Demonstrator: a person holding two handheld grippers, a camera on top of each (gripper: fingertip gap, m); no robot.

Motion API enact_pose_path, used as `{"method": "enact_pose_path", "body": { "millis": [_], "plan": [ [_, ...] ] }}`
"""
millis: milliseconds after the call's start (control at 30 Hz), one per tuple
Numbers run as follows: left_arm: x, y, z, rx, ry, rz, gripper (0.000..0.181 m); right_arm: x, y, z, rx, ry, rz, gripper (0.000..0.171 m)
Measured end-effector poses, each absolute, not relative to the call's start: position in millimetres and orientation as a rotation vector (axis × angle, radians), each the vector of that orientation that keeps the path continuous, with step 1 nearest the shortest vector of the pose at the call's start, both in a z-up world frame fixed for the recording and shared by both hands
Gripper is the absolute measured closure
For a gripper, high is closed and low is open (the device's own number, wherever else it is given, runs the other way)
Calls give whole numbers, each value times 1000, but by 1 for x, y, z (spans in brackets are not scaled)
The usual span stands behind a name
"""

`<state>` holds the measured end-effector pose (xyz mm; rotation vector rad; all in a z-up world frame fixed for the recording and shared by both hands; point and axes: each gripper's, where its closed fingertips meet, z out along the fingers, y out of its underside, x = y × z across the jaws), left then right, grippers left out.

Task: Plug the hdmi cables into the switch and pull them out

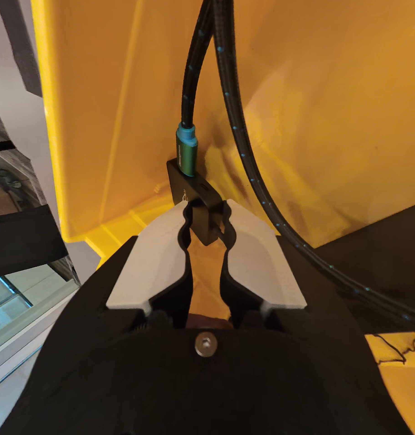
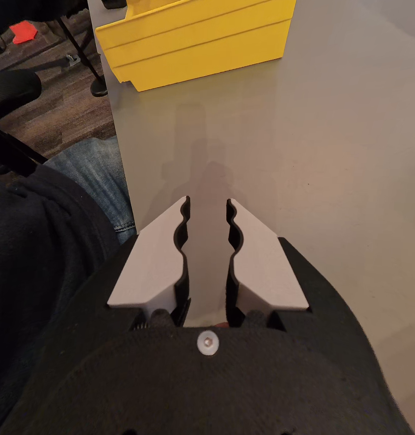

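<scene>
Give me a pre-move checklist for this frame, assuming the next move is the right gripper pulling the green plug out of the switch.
1. Switch held: ok. The left gripper is shut on the black switch.
2. Plug seated: ok. The green plug sits in the switch's top edge.
3. Right gripper free: ok. The right gripper is open and empty above the grey table.
4. Right gripper near the plug: not ok. It does not show in the left wrist view.
5. Cable slack: cannot tell. The braided cable runs out of frame.
6. Other ports: cannot tell.
</scene>
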<state>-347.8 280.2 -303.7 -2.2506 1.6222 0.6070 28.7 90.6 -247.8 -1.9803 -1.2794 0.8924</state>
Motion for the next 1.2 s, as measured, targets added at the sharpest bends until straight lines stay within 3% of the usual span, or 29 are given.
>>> {"method": "enact_pose_path", "body": {
  "millis": [367,733,867,967,1200],
  "plan": [
    [-352,284,-259,-2124,1417,650,163,25,90,-247,-1984,-1274,888,142],
    [-286,258,-164,-1881,1049,219,164,17,104,-225,-1928,-1197,834,135],
    [-222,240,-129,-1753,937,-17,164,15,125,-199,-1838,-1093,779,119],
    [-164,225,-113,-1682,885,-159,164,13,142,-183,-1760,-1090,587,93],
    [-34,182,-106,-1577,807,-585,164,-3,168,-153,-1631,-1054,415,74]
  ]
}}
